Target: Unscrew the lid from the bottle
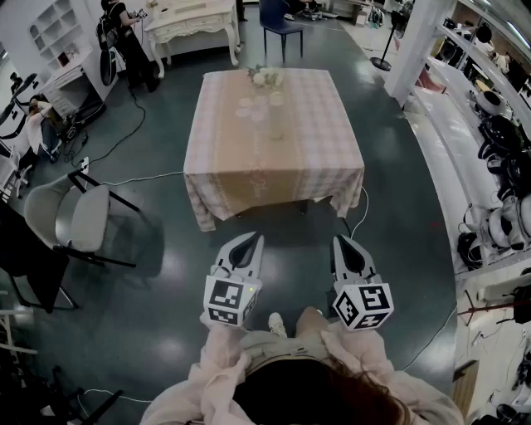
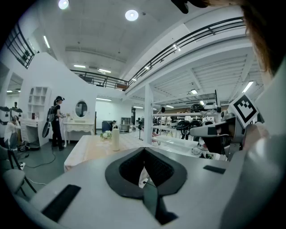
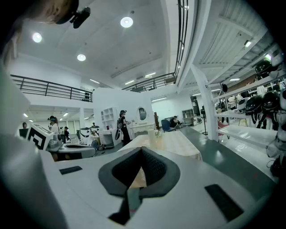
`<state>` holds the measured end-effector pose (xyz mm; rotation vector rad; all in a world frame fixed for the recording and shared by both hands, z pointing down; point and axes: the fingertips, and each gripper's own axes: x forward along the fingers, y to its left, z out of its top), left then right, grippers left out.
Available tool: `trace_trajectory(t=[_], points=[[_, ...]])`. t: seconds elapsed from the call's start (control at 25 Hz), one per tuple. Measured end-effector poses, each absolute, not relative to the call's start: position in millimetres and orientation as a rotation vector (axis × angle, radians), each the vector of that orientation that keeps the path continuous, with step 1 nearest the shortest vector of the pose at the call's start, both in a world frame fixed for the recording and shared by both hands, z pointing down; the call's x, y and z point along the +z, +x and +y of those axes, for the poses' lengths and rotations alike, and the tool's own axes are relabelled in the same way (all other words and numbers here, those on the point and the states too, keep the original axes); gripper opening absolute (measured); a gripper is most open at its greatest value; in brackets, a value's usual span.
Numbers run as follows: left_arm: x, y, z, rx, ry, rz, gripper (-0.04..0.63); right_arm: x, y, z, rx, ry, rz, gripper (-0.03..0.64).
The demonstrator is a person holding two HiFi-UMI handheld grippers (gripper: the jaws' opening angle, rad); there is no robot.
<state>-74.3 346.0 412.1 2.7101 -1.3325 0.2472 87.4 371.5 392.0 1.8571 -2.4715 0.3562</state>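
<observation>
A pale bottle (image 1: 275, 124) stands upright on the table with the pink checked cloth (image 1: 315, 174), well ahead of me across the dark floor. In the left gripper view the bottle (image 2: 115, 138) shows small beyond the jaws; in the right gripper view the bottle (image 3: 151, 137) is tiny. My left gripper (image 1: 253, 239) and right gripper (image 1: 340, 241) are held side by side in front of my body, short of the table's near edge. Both point roughly level at the table. Both are shut with nothing between the jaws.
A small bunch of flowers (image 1: 265, 77) sits at the table's far end. A folding chair (image 1: 79, 220) stands to the left, and cables run over the floor. A white dresser (image 1: 195, 21), a blue chair (image 1: 278, 21) and a person (image 1: 124, 37) are at the back. Shelves with helmets (image 1: 498, 141) line the right.
</observation>
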Motion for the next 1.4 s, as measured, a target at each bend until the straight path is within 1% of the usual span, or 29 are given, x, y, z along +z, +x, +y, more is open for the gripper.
trace_trajectory(t=[0.32,0.6,0.88,1.16,1.4], points=[[419.4,-71.7,345.0,0.26,2.704,-1.327,0.026,397.7,80.5,370.3,0.39,1.851,-2.505,0.012],[434.9,-62.3,314.0,0.296,2.68,-1.316,0.026,410.0,83.4,337.1,0.394,1.806,-2.502,0.012],[439.9,-42.5,237.3,0.336,2.675,-1.346,0.026,419.1,104.1,253.4,0.46,1.772,-2.528,0.012],[438.7,-23.5,152.8,0.325,2.613,-1.406,0.026,413.7,123.0,164.9,0.458,1.696,-2.575,0.012],[447.6,-15.1,100.6,0.338,2.577,-1.435,0.028,418.8,137.4,105.7,0.472,1.676,-2.585,0.012]])
